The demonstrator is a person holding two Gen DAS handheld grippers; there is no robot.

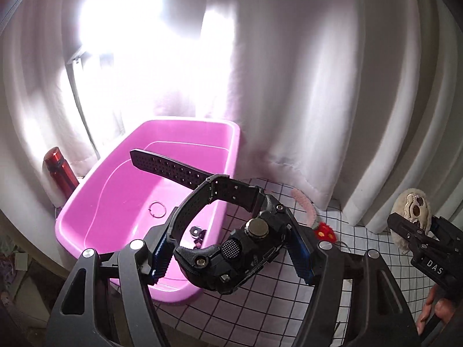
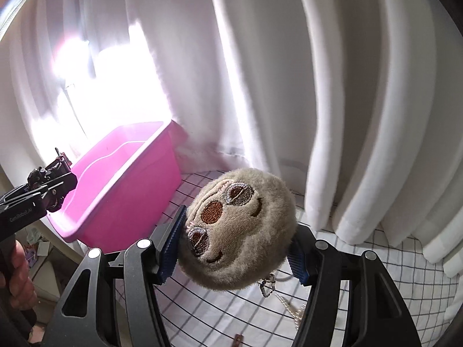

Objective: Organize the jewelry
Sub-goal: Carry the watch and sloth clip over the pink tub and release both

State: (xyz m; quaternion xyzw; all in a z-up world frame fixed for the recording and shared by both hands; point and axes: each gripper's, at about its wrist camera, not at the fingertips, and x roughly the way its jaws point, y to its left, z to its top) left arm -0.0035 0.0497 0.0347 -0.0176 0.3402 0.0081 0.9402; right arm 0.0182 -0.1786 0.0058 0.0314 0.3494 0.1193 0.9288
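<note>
My left gripper (image 1: 231,257) is shut on a chunky black watch (image 1: 231,248), held above the near rim of the pink tub (image 1: 86,222); the watch's perforated strap (image 1: 170,167) sticks out over the tub. A thin ring (image 1: 157,209) and small dark pieces (image 1: 198,232) lie on the tub floor. My right gripper (image 2: 235,253) is shut on a round beige plush charm with a stitched face (image 2: 240,231), lifted over the checked cloth (image 2: 347,303). In the left wrist view the right gripper (image 1: 416,231) with the plush charm (image 1: 413,205) shows at far right.
White curtains (image 2: 361,115) hang close behind the tub and surface. A red bottle (image 1: 59,172) stands left of the tub. A pink fuzzy strip (image 1: 306,205) and a red strawberry charm (image 1: 325,232) lie on the checked cloth. A cord with a clasp (image 2: 269,284) dangles under the plush.
</note>
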